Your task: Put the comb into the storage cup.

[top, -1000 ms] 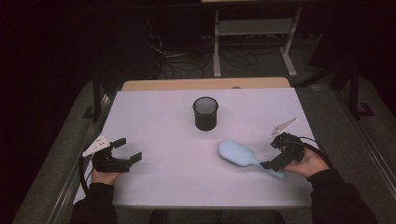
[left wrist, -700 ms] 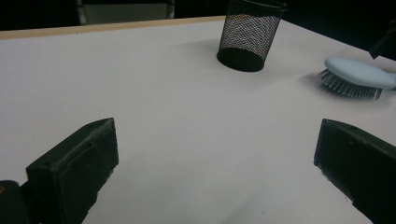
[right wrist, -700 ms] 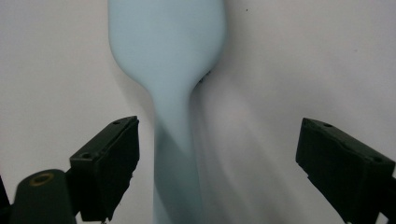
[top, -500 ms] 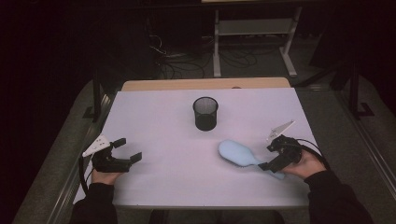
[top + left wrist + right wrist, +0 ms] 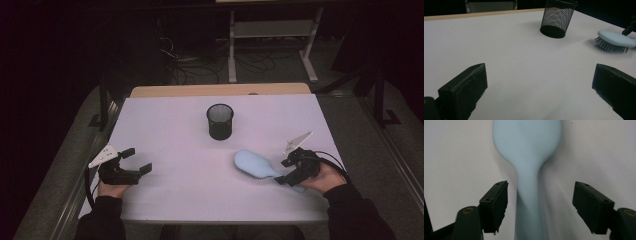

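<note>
Dark workshop floor with trailing cables and a metal rack surrounds the wide white counter (image 5: 165, 125), which takes up the middle of the high view with a wooden strip along its far edge. Near the counter's centre, toward twelve o'clock, stands an upright black wire-mesh pencil cup (image 5: 220, 121). At about four o'clock from the cup lies the pale blue plastic hairbrush (image 5: 252, 164), back up and bristles down, its oval head toward the cup and its slim handle (image 5: 527, 202) running off toward four o'clock into the right claw (image 5: 285, 172). The brush looks light and rigid, a moulded shell with a smooth, somewhat slippery back; the bristles (image 5: 610, 46) are springy and would give under pressure, so the head is a poor place to pinch. The handle, just behind the neck where it narrows, is the sensible hold: narrow enough for the pads, stiff, and close enough to the head that the brush should not swing much when lifted. The right claw straddles that handle, and its jaws have just been closing in; a gap shows on both sides, so nothing is gripped yet. The left claw (image 5: 135, 160), well apart at eight o'clock from the cup, rests with its jaws spread wide and empty above the bare counter.
</note>
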